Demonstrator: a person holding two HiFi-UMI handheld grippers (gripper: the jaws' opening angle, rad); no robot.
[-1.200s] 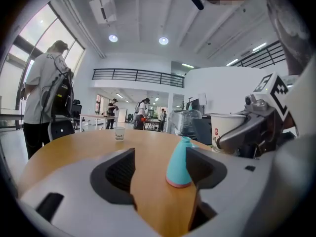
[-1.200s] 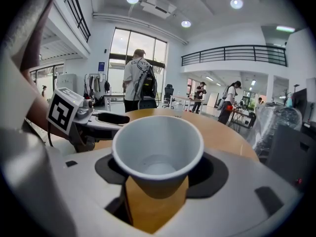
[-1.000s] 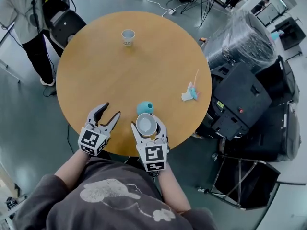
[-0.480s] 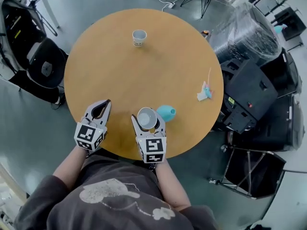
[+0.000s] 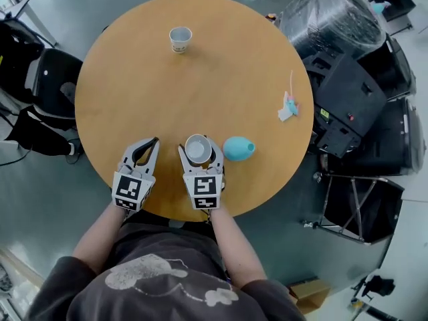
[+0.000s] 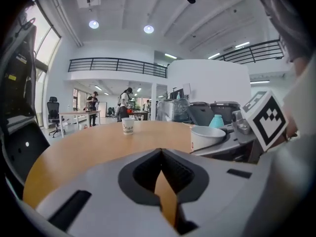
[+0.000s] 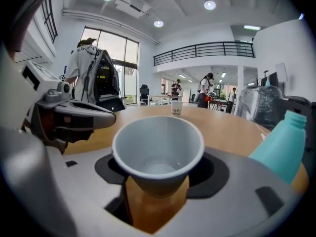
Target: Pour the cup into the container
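Note:
In the head view my right gripper (image 5: pixel 198 143) is shut on a white paper cup (image 5: pixel 198 148), held upright over the near part of the round wooden table (image 5: pixel 127 79). In the right gripper view the cup (image 7: pixel 158 149) sits between the jaws with its mouth up. A teal bottle-shaped container (image 5: pixel 238 148) stands just right of the cup, apart from it; it shows as the teal container (image 7: pixel 284 142) at the right edge. My left gripper (image 5: pixel 151 144) is beside the cup on its left, shut with nothing in it. A second paper cup (image 5: pixel 180 39) stands at the far side.
A small pink and white scrap (image 5: pixel 288 105) lies near the table's right edge. Black cases (image 5: pixel 344 95) and a plastic-wrapped bundle (image 5: pixel 334 19) crowd the floor at the right. Black chairs (image 5: pixel 50 85) stand at the left. A person (image 7: pixel 89 65) stands beyond the table.
The left gripper's jaws, open a second ago, have closed on nothing. The right gripper still holds the cup; the teal container, then just beyond it, now shows to its right.

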